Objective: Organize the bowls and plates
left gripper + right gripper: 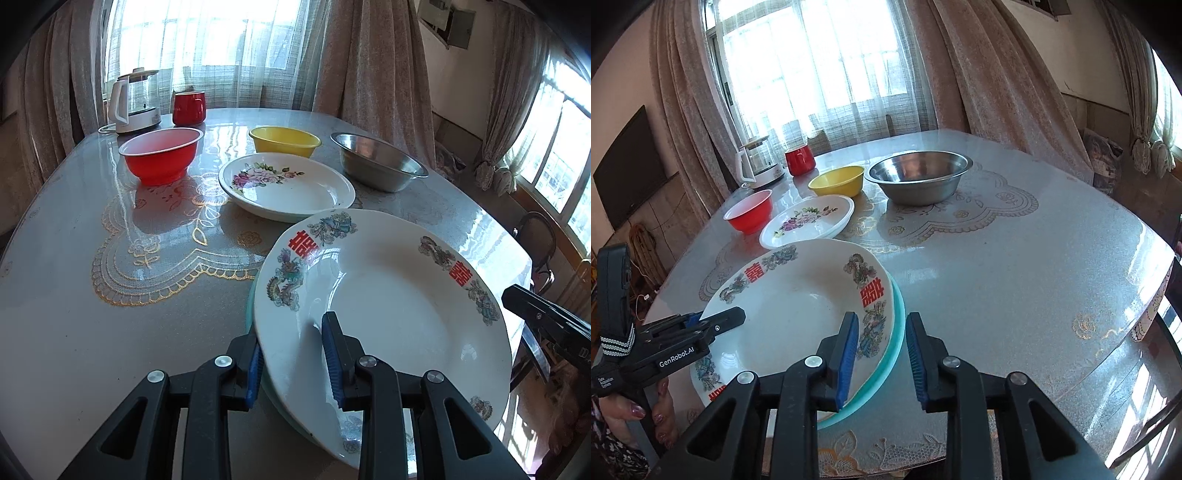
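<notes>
A white plate with dragon pattern and red characters [388, 306] [798, 295] lies on a teal plate [897, 332] at the table's near edge. My left gripper [293, 363] straddles the plates' left rim, one jaw under and one over; its grip looks loose. My right gripper [881, 358] straddles the right rim with a gap to its outer pad [918, 358]. A white flowered plate [288, 184] [809, 219], red bowl [162, 155] [750, 210], yellow bowl [284, 142] [838, 181] and steel bowl [376, 160] [919, 177] stand farther back.
A glass kettle [135, 101] [757, 162] and a red mug [188, 107] [799, 158] stand at the table's far edge. The glass-topped table [92, 314] [1015, 277] has curtains behind, chairs to the right.
</notes>
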Motion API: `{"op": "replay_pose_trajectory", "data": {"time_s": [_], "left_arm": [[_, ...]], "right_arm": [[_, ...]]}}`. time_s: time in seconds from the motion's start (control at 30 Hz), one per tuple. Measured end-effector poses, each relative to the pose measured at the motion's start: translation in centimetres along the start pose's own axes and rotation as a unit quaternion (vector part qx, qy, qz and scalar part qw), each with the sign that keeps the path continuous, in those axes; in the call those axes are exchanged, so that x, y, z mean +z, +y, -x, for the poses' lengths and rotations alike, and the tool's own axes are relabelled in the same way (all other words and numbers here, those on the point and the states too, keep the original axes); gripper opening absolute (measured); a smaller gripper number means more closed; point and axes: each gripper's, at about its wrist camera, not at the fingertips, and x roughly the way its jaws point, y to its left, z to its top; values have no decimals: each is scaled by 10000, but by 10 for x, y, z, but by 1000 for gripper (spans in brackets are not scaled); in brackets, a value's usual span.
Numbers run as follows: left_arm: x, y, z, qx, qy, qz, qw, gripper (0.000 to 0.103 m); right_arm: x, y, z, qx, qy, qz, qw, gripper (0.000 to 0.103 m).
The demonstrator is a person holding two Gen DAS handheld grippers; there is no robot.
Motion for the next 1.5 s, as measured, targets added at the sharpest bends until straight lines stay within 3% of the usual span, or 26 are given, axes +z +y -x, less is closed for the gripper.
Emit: {"op": "replay_pose_trajectory", "data": {"time_s": [0.17, 0.27, 0.33, 0.4, 0.57, 0.73, 0.87, 1.1, 1.4, 1.5], "left_arm": [[3, 6, 8, -20, 30, 85, 10000, 31], [4, 9, 24, 290, -309, -125, 9990, 46], [6, 14, 34, 392, -528, -185, 9977, 63], [10, 19, 40, 489, -703, -164, 9962, 67], [30, 43, 40, 342, -739, 466, 9956, 76], [44, 64, 21, 229, -551, 1162, 9914, 84], [52, 73, 1, 222, -387, 1433, 9887, 85], [85, 79, -33, 206, -303, 1430, 9890, 87], [112, 95, -73, -376, -273, 1394, 9891, 86], [111, 99, -77, -336, -209, 1435, 9889, 85]], "right_arm": [[-1, -2, -4, 231, 59, -345, 9991, 27], [-3, 0, -6, 276, 87, -335, 9990, 28], [-2, -1, -8, 330, 76, -382, 9987, 28], [0, -3, -9, 392, 59, -419, 9983, 30], [11, -5, -13, 560, 98, -490, 9972, 31], [24, -6, -20, 463, 150, -371, 9981, 33], [33, -6, -25, 330, 186, -308, 9988, 36], [56, -6, -46, 349, 443, -322, 9979, 37], [93, 2, -80, 467, 780, -531, 9944, 37], [104, 8, -95, 432, 909, -512, 9936, 37]]}}
